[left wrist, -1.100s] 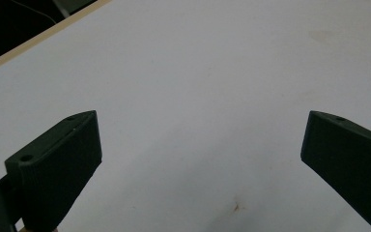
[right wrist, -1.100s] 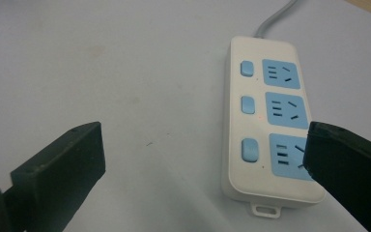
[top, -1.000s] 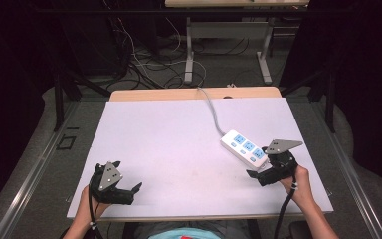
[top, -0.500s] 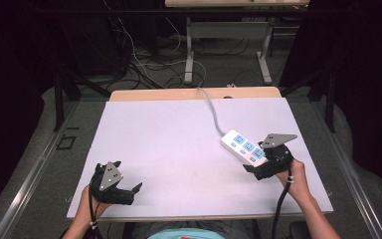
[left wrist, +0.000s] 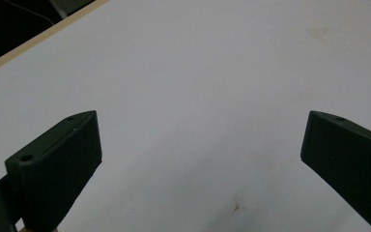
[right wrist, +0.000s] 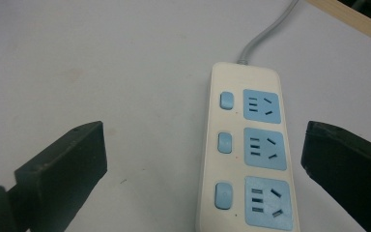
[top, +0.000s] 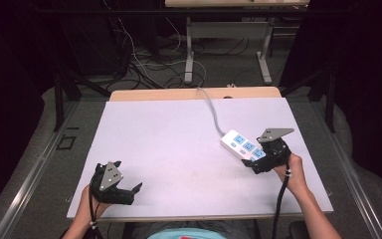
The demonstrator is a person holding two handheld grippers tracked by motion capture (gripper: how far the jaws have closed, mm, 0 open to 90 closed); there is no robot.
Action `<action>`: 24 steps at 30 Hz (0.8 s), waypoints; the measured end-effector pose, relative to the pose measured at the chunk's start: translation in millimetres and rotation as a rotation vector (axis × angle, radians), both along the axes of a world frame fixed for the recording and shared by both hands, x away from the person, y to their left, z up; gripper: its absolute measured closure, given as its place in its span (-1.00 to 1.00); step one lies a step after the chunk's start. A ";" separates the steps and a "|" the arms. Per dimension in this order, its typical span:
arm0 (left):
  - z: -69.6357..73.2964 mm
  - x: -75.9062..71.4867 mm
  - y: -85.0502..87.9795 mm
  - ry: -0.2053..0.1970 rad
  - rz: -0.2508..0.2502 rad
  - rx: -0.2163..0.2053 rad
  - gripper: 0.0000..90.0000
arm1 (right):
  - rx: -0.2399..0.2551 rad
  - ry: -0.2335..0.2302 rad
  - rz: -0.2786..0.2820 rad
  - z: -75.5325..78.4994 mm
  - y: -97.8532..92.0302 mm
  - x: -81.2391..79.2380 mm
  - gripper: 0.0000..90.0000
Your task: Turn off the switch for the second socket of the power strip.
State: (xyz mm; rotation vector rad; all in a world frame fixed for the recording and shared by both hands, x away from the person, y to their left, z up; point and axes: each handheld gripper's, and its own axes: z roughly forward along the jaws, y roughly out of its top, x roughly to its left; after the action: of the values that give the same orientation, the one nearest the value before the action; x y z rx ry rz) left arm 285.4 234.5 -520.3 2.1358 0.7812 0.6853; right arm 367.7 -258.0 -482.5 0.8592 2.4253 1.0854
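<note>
While right tongs (top: 255, 160) straddle the power strip (right wrist: 247, 150), left tongs (top: 129, 191) gape.

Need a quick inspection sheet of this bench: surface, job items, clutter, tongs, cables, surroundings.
Surface: white tabletop, faint stains, wooden strip along the far edge.
Job's things: white power strip, three blue sockets, three blue switches, nothing plugged in.
Clutter: nothing seen.
Grippers: left tongs open over bare table; right tongs open, jaws on either side of the strip's near end, not touching it.
Cables: grey strip lead runs over the far edge; black cable trails from the right tongs.
Surroundings: loose floor wires, table legs behind.
</note>
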 end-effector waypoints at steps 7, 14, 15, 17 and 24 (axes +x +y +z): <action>-0.7 0.1 0.2 0.003 0.004 -0.007 -0.98 | -0.004 0.023 -0.008 1.7 1.8 9.1 -0.96; 0.2 -0.4 0.8 0.002 -0.002 0.001 -0.98 | -0.010 0.049 0.001 0.3 5.2 18.6 -0.96; 0.1 -0.6 0.7 0.000 -0.002 -0.002 -0.98 | -0.012 0.047 0.000 0.1 5.4 19.9 -0.96; 0.0 -1.0 0.4 0.001 -0.002 -0.009 -0.98 | -0.013 0.057 -0.006 -0.1 6.3 21.7 -0.96; 0.1 0.2 1.4 0.002 0.000 0.003 -0.98 | -0.007 0.067 -0.013 -0.5 7.0 29.3 -0.96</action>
State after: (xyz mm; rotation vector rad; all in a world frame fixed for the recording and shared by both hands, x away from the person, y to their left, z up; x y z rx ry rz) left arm 285.5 235.9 -520.2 2.1397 0.7814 0.6847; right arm 397.1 -251.0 -482.9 0.9226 2.4729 1.0586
